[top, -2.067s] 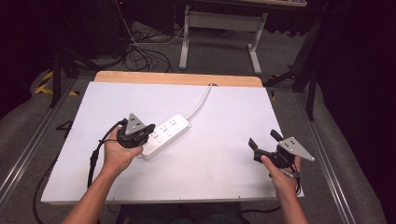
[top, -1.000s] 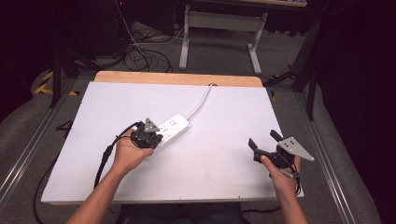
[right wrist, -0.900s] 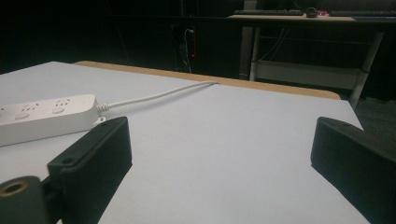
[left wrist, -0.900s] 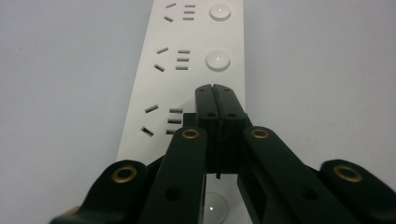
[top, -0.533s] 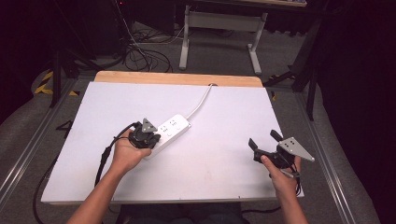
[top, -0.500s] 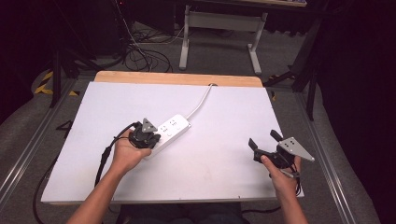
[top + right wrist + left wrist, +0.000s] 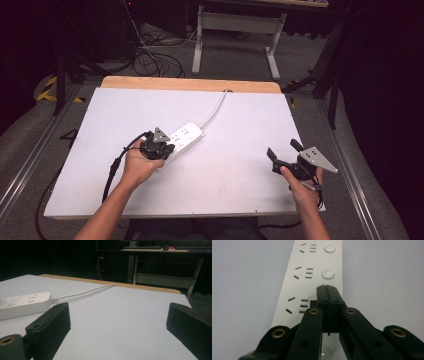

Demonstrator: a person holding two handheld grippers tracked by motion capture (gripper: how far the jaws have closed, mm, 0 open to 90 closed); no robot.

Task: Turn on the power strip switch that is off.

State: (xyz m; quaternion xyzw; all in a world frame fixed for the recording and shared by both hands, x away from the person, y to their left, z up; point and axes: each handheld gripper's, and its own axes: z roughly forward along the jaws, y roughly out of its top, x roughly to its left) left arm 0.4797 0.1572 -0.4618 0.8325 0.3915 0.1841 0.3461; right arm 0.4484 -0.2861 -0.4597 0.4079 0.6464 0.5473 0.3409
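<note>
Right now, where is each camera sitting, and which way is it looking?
High view: above the person's side, looking forward and down on the table; both forearms, the left gripper and the right gripper show.
Left gripper view: rides the left gripper, looking down along its closed fingers at the power strip.
Right gripper view: rides the right gripper, low over the table, looking across it between wide-apart fingers toward the dark room.
Shared: all three show the white power strip; the high and right gripper views also show its cord.
</note>
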